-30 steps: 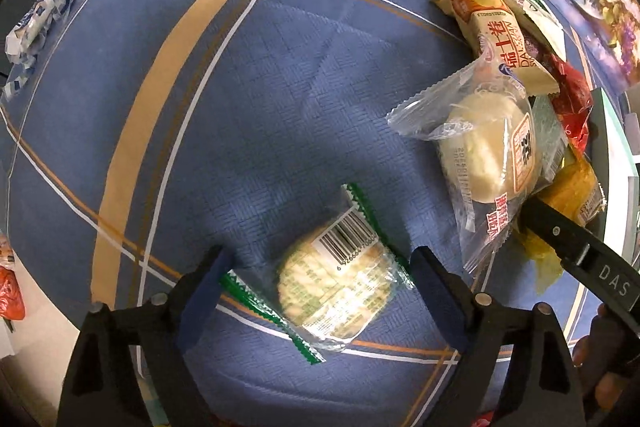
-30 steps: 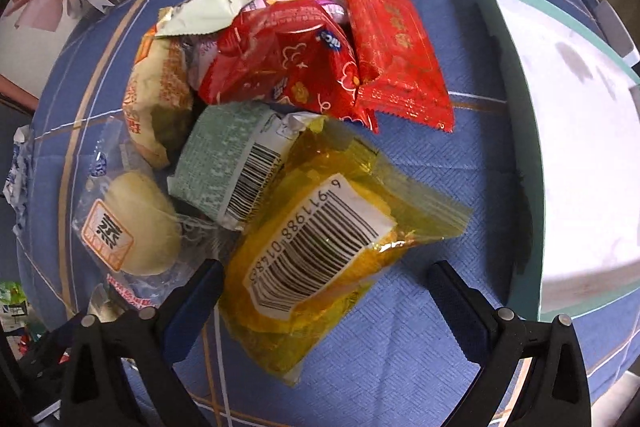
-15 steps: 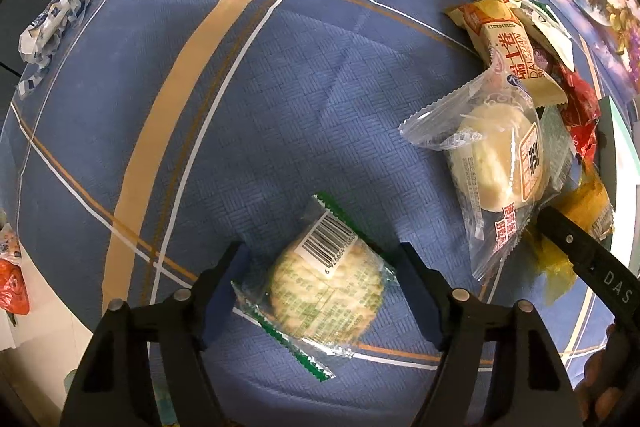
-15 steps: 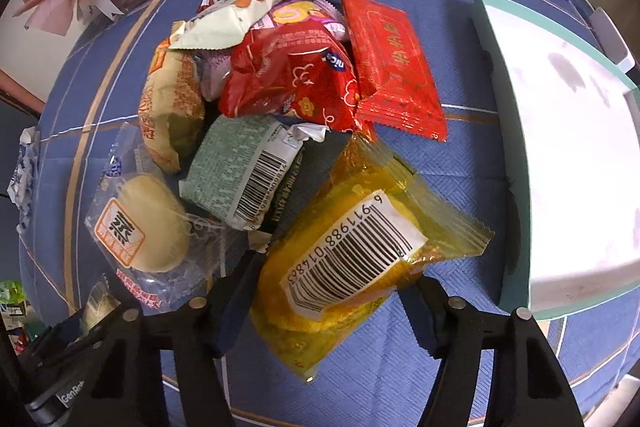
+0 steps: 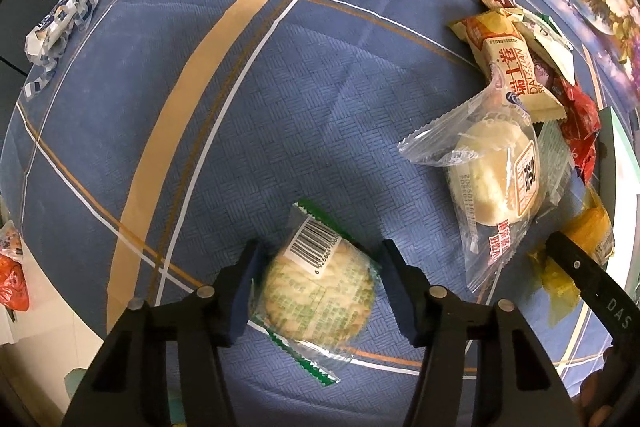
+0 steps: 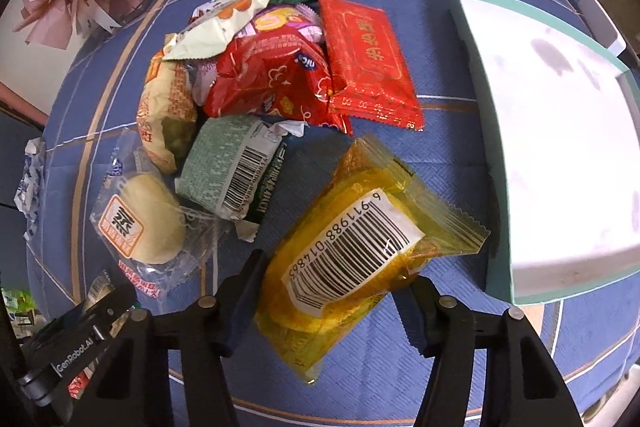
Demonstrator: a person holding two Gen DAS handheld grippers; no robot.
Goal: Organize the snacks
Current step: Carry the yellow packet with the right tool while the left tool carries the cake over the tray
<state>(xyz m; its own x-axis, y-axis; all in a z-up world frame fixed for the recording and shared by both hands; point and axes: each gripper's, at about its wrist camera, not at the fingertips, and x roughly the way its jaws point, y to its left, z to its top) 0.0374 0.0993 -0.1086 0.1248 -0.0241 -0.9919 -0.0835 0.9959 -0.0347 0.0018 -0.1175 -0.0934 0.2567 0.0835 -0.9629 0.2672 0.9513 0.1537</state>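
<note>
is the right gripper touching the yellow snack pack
Touching. In the right wrist view the right gripper has just been closing, and both pads press the sides of the yellow snack pack between them.

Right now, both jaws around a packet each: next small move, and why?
Probably carry the yellow packet to the teal-rimmed tray beside it. The right gripper pinches it, jaws just closed; the left gripper squeezes the round cracker pack, still on the cloth.

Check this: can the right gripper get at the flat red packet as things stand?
Probably not yet: the right gripper is closed on the yellow packet, though the flat red packet lies uncovered on the pile's edge.
</note>
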